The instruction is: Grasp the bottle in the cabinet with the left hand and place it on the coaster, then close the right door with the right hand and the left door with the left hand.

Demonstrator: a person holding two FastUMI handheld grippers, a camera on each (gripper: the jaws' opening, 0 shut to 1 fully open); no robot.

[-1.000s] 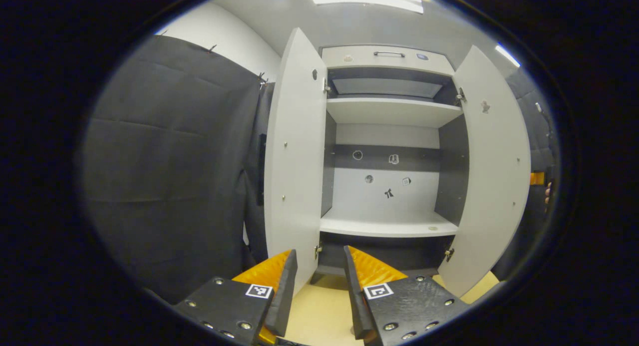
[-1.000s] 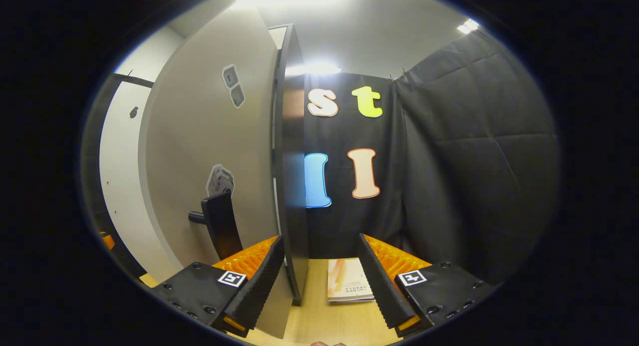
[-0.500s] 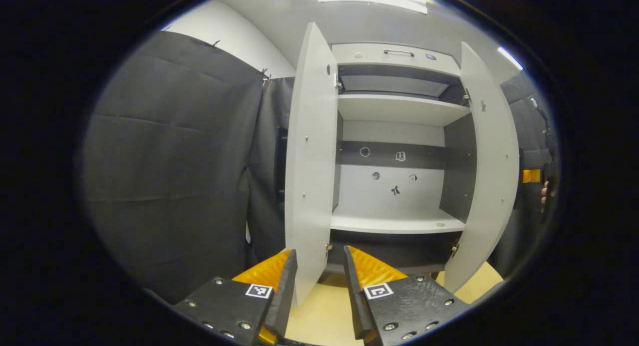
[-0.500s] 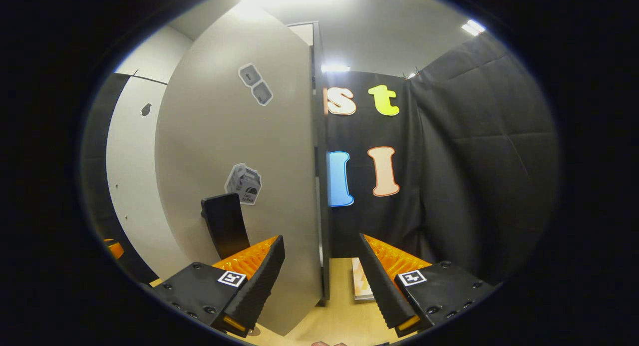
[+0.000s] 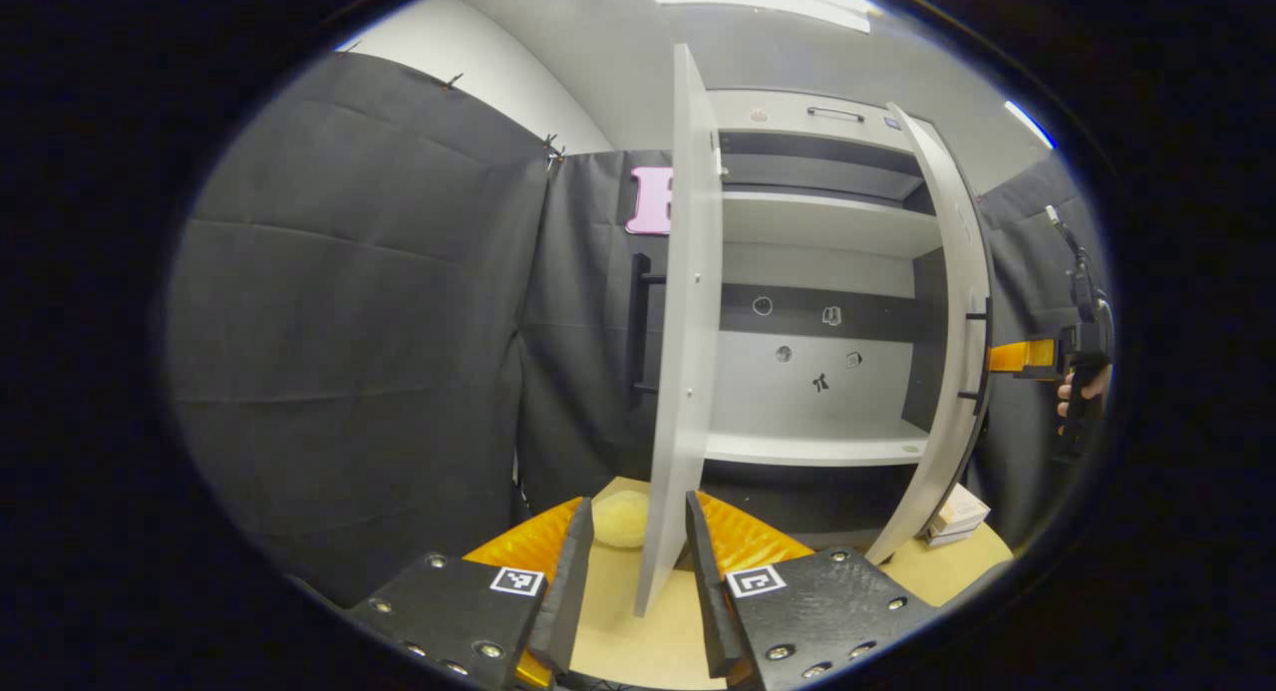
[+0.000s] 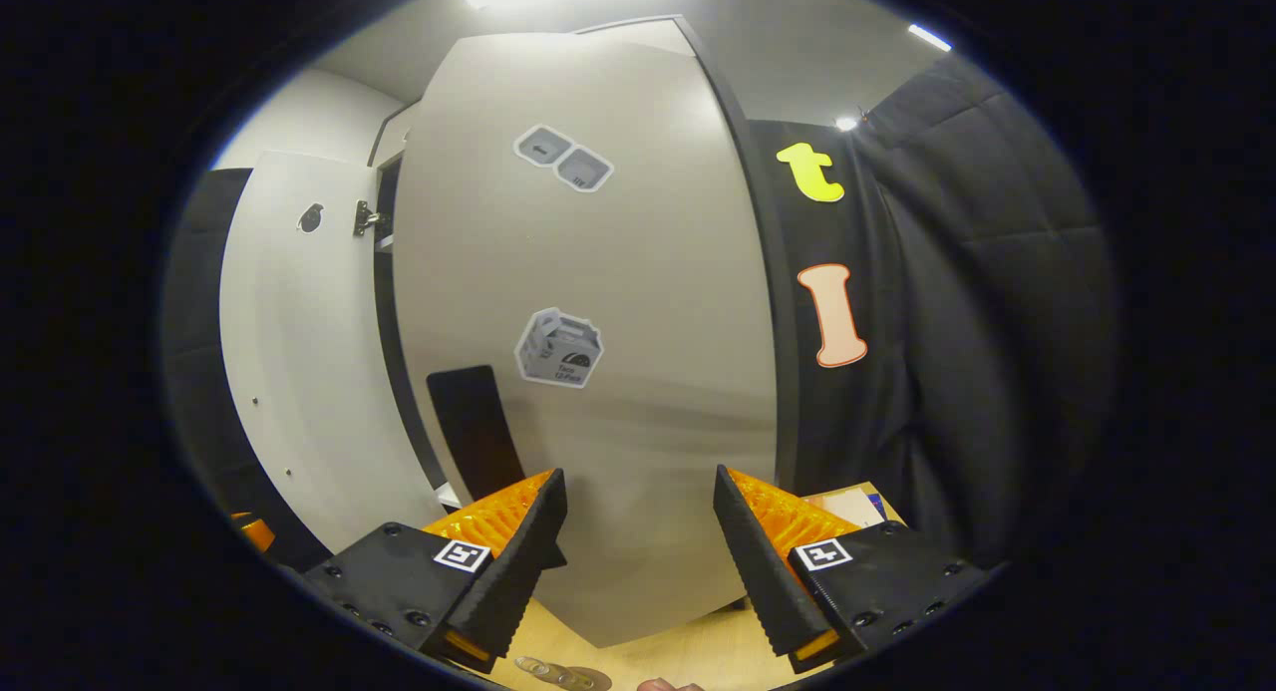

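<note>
Right gripper view is showing my right gripper (image 6: 638, 556) with its fingers standing wide apart and holding nothing, facing the broad outer face of the right door (image 6: 598, 302) just ahead of the tips. The panel is flat, smooth and matte pale grey, with small stickers on it and a dark bar handle (image 6: 474, 422) standing upright just left of my left finger. The door's long axis is running vertical, and its free edge is lying to the left of my fingers, its hinge side to the right, so I judge a push straight forward is what the closing calls for.

In the left gripper view my left gripper (image 5: 628, 561) is also spread and empty, and the left door (image 5: 683, 342) is standing edge-on directly ahead, its thin lower edge rising between my two fingers without either one pressing on it. Right of that edge I am looking into the cabinet (image 5: 817, 302), whose pale shelves are bare, so I judge the bottle is already out; I cannot tell where it is standing. A pale round thing (image 5: 620, 518) is lying on the wooden table (image 5: 648, 641) just left of the door's foot. The right hand is the nearer to its door.
</note>
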